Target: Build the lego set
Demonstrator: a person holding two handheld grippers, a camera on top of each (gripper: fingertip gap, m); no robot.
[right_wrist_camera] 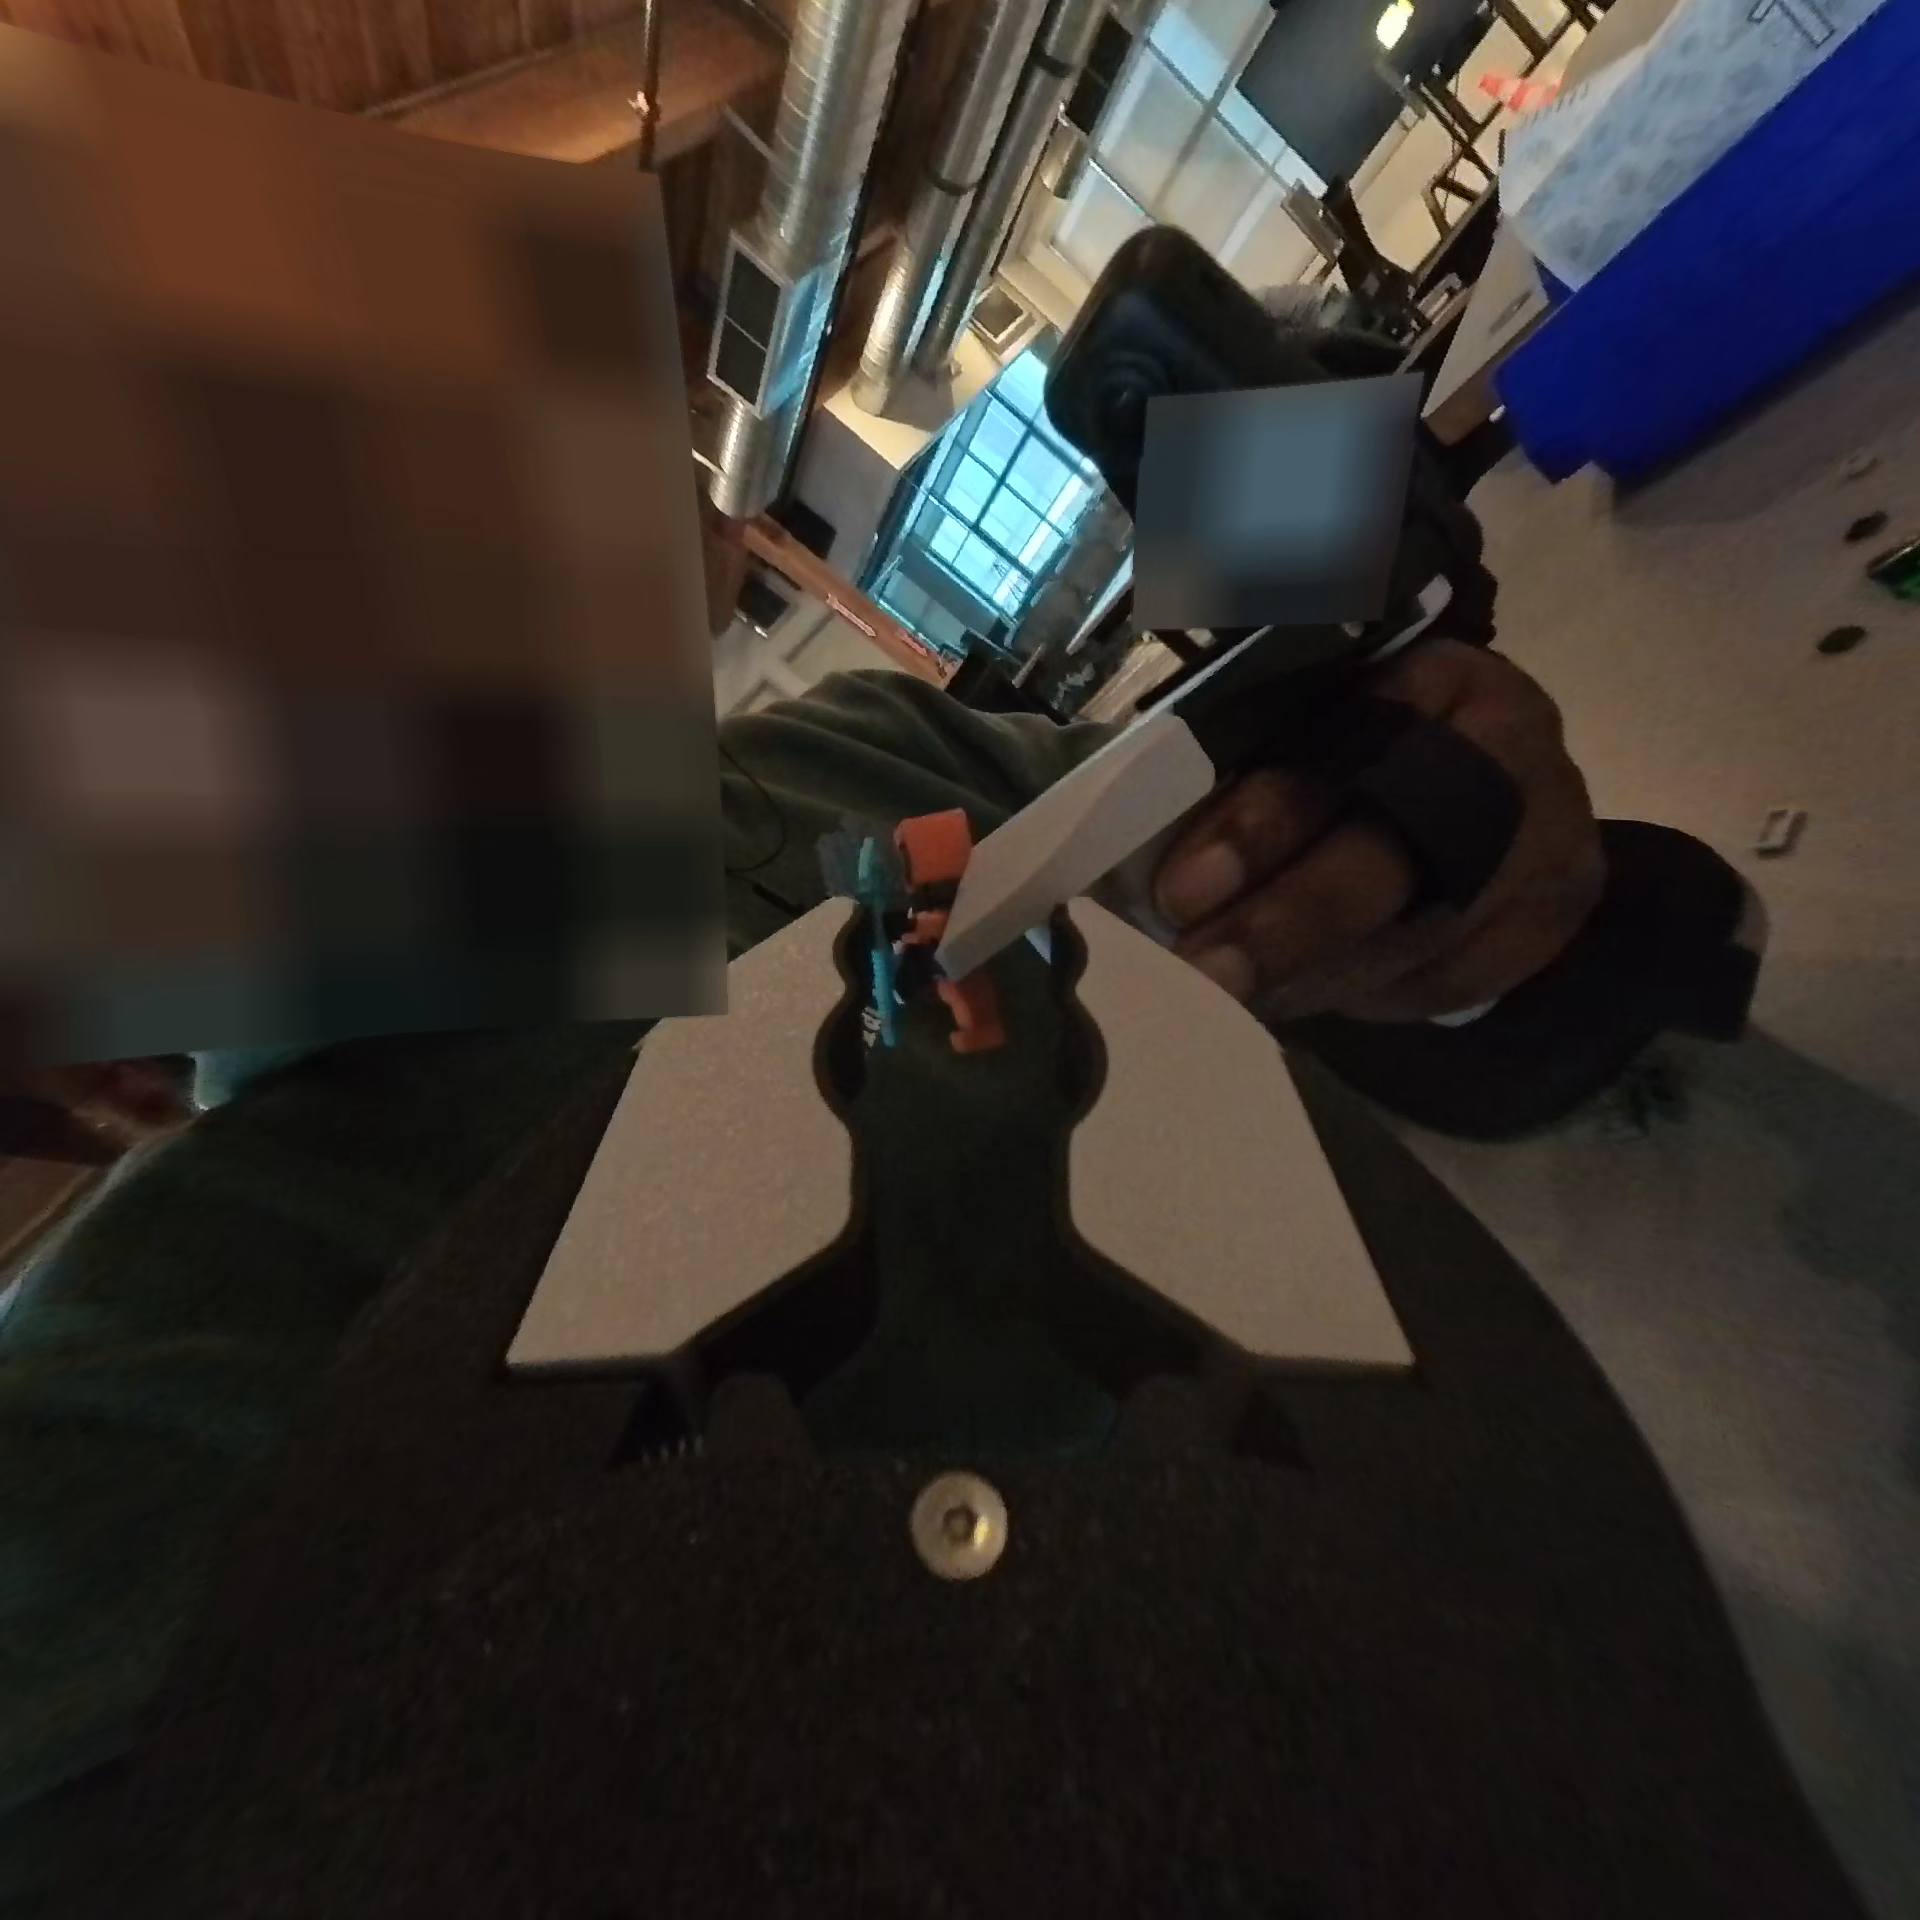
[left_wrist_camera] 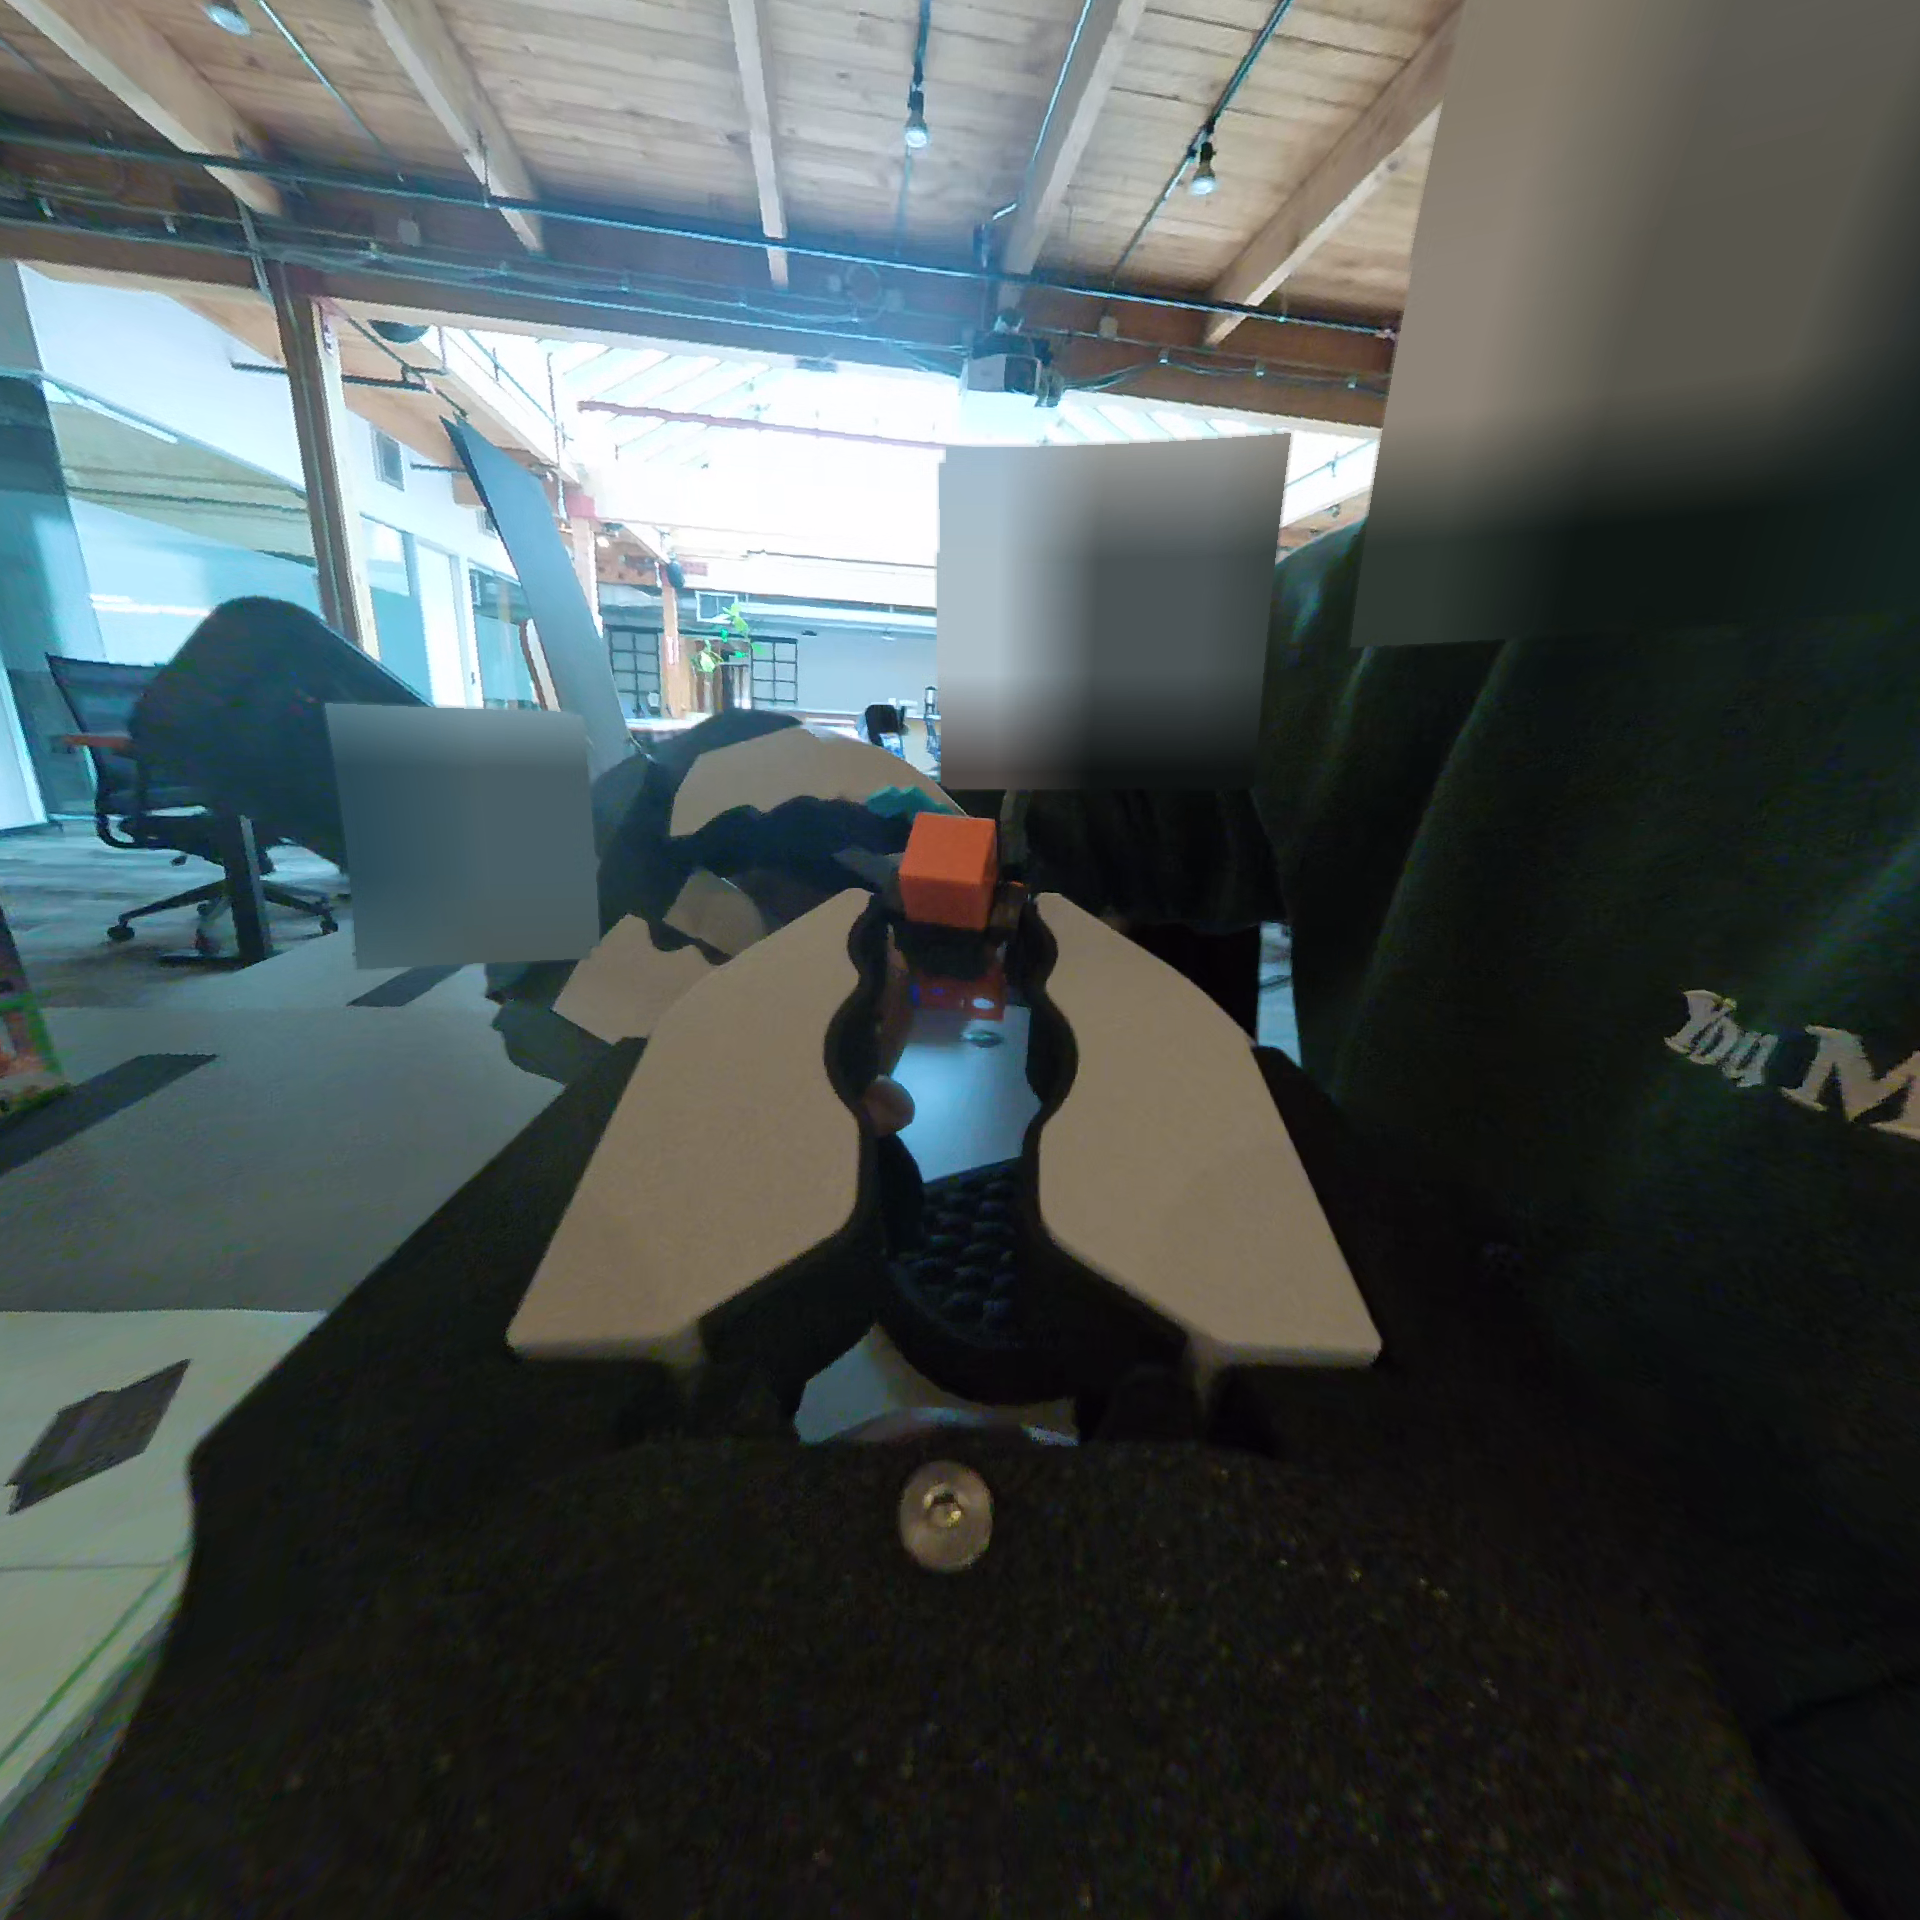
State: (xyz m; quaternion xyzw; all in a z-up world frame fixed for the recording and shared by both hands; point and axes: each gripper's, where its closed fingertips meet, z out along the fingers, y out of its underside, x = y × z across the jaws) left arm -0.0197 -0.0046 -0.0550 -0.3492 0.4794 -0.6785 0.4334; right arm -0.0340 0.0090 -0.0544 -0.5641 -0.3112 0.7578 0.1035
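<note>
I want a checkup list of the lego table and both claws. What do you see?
Surface: pale table with dark square patches.
Job's things: orange lego figure in the left claw; teal piece in the right claw.
Clutter: small loose bits on the table.
Claws: both held up, tips meeting at the figure.
Cables: nothing seen.
Surroundings: office chair, wooden ceiling, metal ducts.

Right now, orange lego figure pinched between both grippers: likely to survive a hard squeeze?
Probably not. The orange lego figure looks built from several small stacked parts, so joints may pop apart. It seems light and smooth, likely to slip or twist where the left gripper pinches it.
</note>
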